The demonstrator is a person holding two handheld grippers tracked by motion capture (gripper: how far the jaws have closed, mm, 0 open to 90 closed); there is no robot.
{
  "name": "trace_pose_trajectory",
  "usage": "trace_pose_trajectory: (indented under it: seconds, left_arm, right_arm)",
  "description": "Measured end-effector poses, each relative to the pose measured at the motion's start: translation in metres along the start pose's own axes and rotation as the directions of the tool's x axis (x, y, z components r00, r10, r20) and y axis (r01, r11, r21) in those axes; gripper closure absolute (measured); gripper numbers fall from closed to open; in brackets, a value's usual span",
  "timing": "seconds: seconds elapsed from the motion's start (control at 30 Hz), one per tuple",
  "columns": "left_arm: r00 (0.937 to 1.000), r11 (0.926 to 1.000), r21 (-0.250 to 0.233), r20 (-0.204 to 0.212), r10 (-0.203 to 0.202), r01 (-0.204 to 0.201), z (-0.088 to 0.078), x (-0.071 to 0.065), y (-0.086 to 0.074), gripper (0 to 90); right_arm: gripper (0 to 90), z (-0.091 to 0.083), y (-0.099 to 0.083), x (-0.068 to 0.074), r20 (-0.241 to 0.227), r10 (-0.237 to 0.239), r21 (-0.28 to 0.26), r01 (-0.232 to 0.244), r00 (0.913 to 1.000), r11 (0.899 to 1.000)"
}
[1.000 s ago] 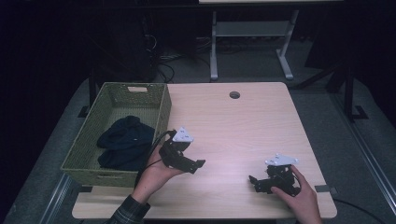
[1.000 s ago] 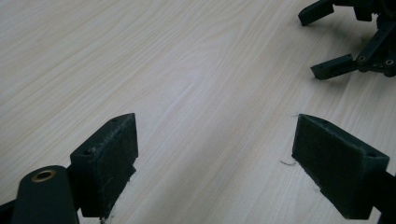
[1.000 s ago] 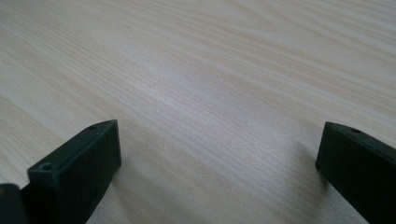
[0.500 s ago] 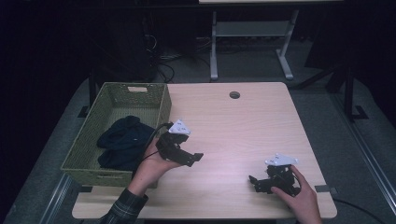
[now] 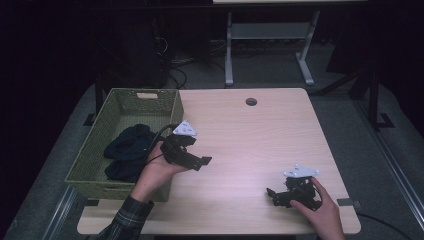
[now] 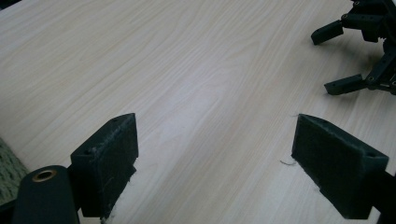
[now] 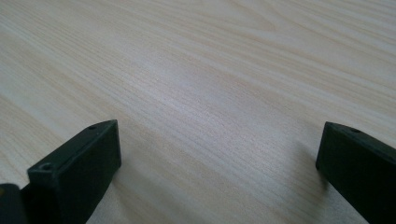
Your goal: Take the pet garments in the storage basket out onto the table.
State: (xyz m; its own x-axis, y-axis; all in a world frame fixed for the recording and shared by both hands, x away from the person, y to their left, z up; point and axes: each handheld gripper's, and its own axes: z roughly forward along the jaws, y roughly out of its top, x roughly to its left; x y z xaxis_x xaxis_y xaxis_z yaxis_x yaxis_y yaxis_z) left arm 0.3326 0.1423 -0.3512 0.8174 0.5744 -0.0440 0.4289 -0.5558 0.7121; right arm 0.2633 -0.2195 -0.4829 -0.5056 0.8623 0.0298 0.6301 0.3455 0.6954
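Holding my left hand-held gripper (image 5: 192, 159) wide open and empty beside the green woven basket (image 5: 95, 160), I risk snagging its rim if I swing toward the dark cloth (image 5: 127, 150) inside. My right hand-held gripper (image 5: 280, 196), also gaping and empty, rests on bare counter (image 5: 260, 135).

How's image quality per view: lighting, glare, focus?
High view: dim, surroundings almost black; the table carries a soft bright patch at its centre, and the dark cloth in the green basket shows little detail. Left gripper view: evenly lit, wood grain sharp, the near left tongs slightly soft, the right tongs crisp farther off. Right gripper view: mild sheen mid-frame, its tongs blurred at the edges.
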Motion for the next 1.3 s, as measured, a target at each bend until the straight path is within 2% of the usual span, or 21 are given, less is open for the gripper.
trace_pose_trajectory:
  seconds: [0.63, 1.3]
  left_arm:
    - [0.9973, 0.9990, -0.024, -0.063, -0.040, 0.038, -0.028, 0.027, -0.011, 14.2]
    - [0.9867, 0.9954, -0.041, -0.134, -0.092, 0.087, -0.055, 0.056, -0.028, 14.1]
  right_arm:
    - [0.0, 0.000, 0.000, 0.000, -0.002, -0.001, 0.000, 0.001, 1.0000, 1.000]
    - [0.0, 0.000, 0.000, 0.000, 0.000, -0.004, -0.001, 0.004, 1.0000, 1.000]
